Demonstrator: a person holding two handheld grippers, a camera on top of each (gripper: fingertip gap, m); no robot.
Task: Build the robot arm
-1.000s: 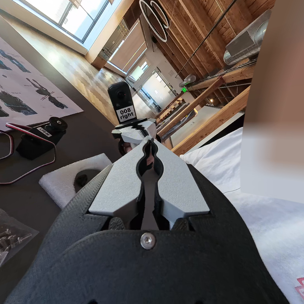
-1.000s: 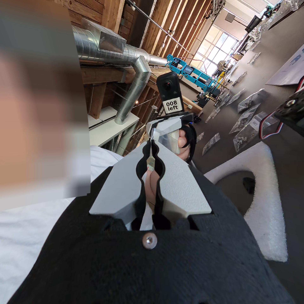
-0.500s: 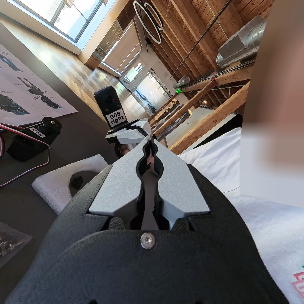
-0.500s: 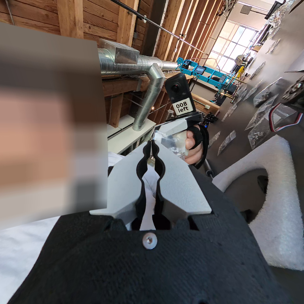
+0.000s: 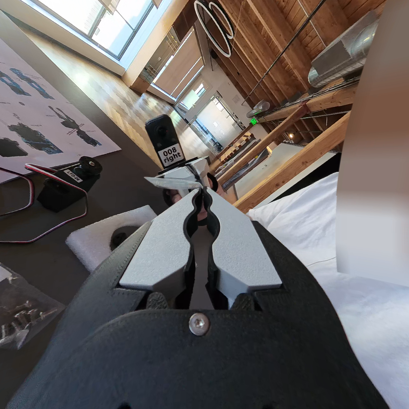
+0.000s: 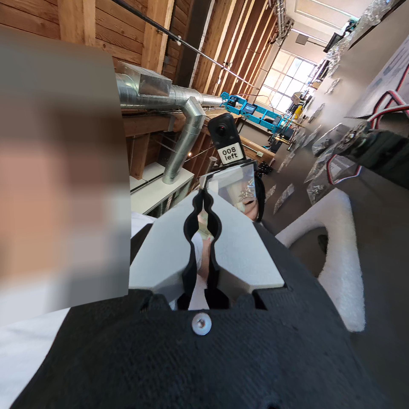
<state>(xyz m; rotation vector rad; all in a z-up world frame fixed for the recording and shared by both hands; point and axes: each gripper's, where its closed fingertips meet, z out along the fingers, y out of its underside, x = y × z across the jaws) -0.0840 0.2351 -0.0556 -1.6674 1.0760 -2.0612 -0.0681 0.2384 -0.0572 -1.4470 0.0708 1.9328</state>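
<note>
Left wrist view: left gripper (image 5: pixel 203 190) and right gripper (image 6: pixel 203 192) meet tip to tip, each pinched on one edge of small clear plastic bag (image 6: pixel 238 188) with screws | below left of left gripper: white foam block (image 5: pixel 99 235) on dark table (image 5: pixel 124 190) | beyond foam: black servo (image 5: pixel 68 186)

Each wrist camera looks forward along its own hand-held gripper, tilted, facing the other close by. Both views share the white foam block (image 5: pixel 93 239) (image 6: pixel 340 276) on the table (image 5: pixel 124 186) (image 6: pixel 376 221).
</note>
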